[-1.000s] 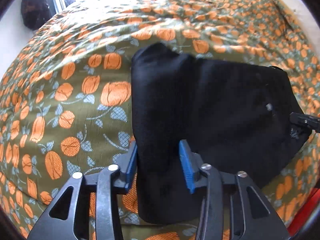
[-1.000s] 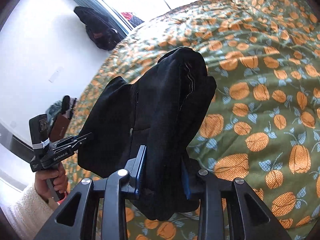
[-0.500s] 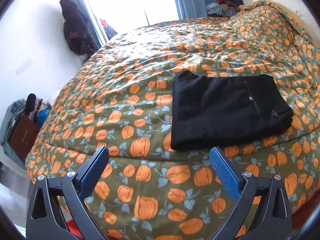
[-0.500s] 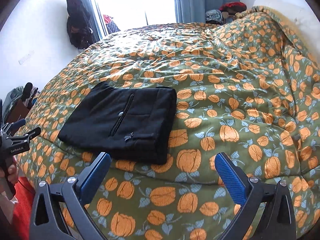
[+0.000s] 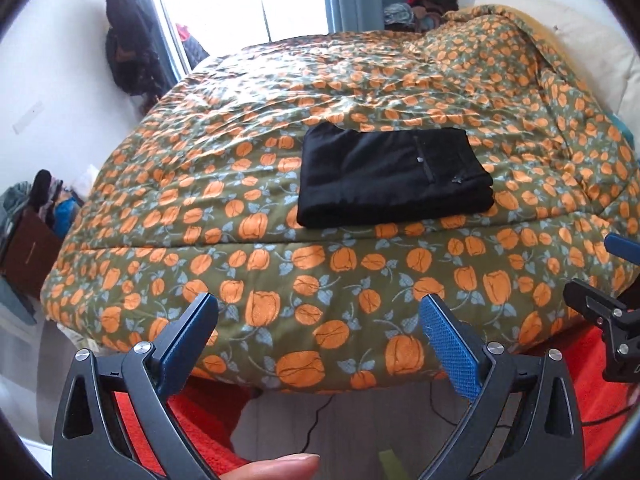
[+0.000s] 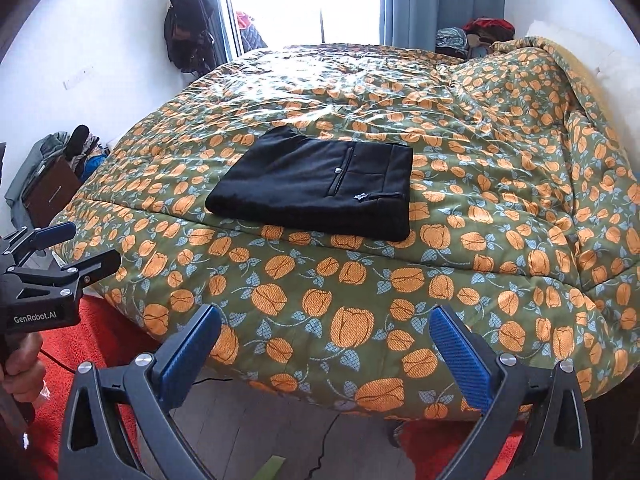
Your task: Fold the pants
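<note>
My left gripper [image 5: 318, 322] is matt black plastic with bright metal pins, its blue pads [image 5: 450, 350] finely ribbed like rubber; my right gripper [image 6: 326, 332] in the lower frame is made the same; the pants [image 6: 316, 184] at frame centre are soft matt black cloth with a small shiny button; the bedcover [image 6: 460, 148] is thin woven cloth, crinkled, faintly sheened toward the top; the rug [image 6: 96, 344] at lower left is fuzzy orange-red pile; the floor [image 6: 256, 420] below looks like smooth grey boards.
</note>
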`<action>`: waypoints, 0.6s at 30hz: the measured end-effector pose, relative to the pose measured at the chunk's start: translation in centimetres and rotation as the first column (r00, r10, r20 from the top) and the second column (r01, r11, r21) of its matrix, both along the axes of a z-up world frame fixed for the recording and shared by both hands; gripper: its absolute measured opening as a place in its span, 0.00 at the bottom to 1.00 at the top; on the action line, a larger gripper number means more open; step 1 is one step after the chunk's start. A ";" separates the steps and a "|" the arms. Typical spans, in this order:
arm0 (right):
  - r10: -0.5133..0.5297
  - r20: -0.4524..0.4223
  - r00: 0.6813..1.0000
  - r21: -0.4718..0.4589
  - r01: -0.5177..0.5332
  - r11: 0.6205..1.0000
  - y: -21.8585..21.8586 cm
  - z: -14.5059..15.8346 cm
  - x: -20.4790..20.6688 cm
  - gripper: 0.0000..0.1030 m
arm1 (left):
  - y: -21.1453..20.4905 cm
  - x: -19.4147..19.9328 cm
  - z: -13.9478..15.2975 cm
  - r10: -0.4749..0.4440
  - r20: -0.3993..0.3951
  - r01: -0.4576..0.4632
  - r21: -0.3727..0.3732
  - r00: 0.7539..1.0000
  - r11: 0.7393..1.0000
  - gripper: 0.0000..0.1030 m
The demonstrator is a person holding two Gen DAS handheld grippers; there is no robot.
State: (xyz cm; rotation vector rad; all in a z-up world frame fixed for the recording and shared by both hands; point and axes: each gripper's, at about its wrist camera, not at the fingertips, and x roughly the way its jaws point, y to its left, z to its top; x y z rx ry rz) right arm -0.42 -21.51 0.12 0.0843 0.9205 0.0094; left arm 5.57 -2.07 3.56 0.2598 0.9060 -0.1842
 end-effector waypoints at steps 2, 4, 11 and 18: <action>0.001 -0.001 1.000 -0.016 -0.001 1.000 0.3 0.3 -0.4 1.00 | -0.3 -0.2 0.2 0.003 0.012 -0.003 0.009 1.000 1.000 0.98; -0.002 -0.010 1.000 -0.036 0.002 0.999 0.5 0.4 -0.5 1.00 | -0.4 -0.1 0.2 0.014 0.008 -0.014 0.008 1.000 1.000 0.98; -0.035 -0.019 0.999 -0.045 0.034 0.998 0.4 0.7 -1.4 1.00 | -0.5 0.2 0.1 0.014 -0.011 -0.014 -0.008 1.000 1.000 0.98; -0.049 -0.015 0.999 -0.060 0.048 0.997 0.7 0.8 -1.3 1.00 | 0.1 -0.1 -0.2 0.017 -0.029 -0.018 -0.039 0.999 0.999 0.98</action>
